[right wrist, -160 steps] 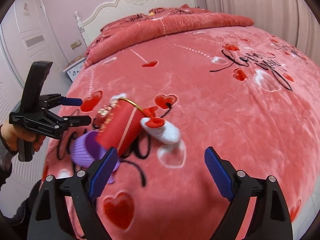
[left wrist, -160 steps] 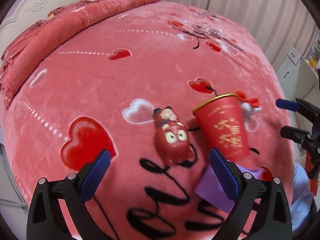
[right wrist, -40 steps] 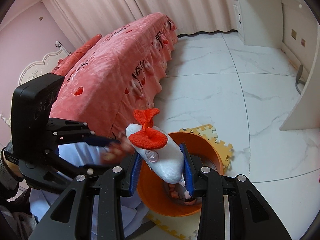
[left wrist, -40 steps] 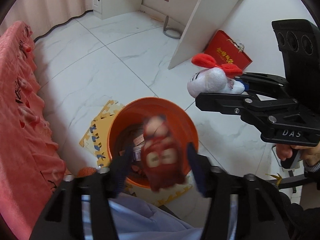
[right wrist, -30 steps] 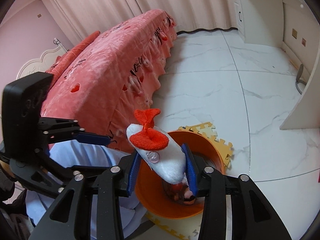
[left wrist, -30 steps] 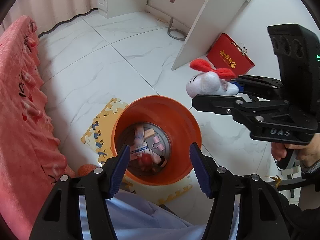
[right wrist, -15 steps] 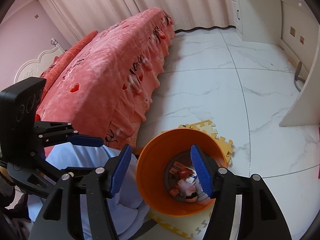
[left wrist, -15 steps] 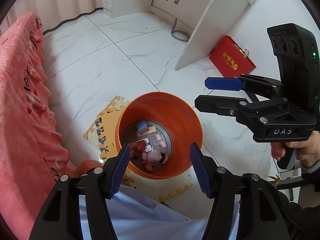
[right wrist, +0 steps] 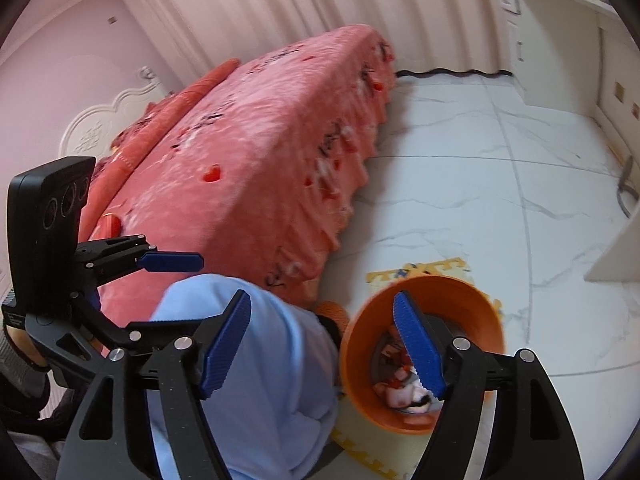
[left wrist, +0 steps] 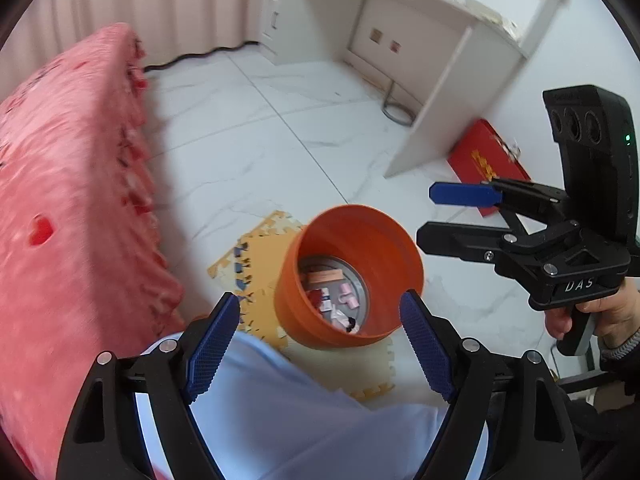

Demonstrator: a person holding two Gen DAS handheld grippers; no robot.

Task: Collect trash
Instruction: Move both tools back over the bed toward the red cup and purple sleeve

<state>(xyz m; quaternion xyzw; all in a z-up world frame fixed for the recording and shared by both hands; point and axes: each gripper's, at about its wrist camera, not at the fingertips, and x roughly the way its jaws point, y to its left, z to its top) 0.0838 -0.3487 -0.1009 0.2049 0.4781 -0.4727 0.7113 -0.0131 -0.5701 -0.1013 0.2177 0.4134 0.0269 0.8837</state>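
Below opening jaws, orange bin (left wrist: 348,280).

One orange bin (left wrist: 352,240), one foam mat (left wrist: 260,240), one bed (left wrist: 72,184), one red bag (left wrist: 486,168), two grippers.

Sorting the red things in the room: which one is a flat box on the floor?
The red box lying beside the white desk. The bed cover is draped fabric; the bin is orange and round.
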